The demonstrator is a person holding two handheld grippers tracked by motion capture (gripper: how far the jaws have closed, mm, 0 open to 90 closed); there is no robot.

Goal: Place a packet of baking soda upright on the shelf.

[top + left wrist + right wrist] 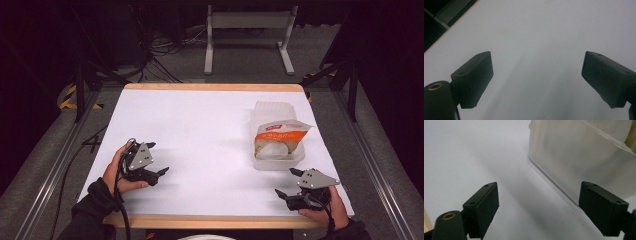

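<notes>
Resting apart, left tool (156, 159) and right tool (287, 182).

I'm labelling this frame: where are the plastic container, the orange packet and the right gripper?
plastic container (263, 164): high view, near-left rim corner.
orange packet (280, 136): high view, orange band across its middle.
right gripper (288, 182): high view, midway between its fingertips.

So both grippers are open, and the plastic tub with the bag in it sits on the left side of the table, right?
Not quite. Both grippers are open, but the plastic tub with the bag sits on the table's right side, ahead of the right gripper, as the high view shows.
</notes>
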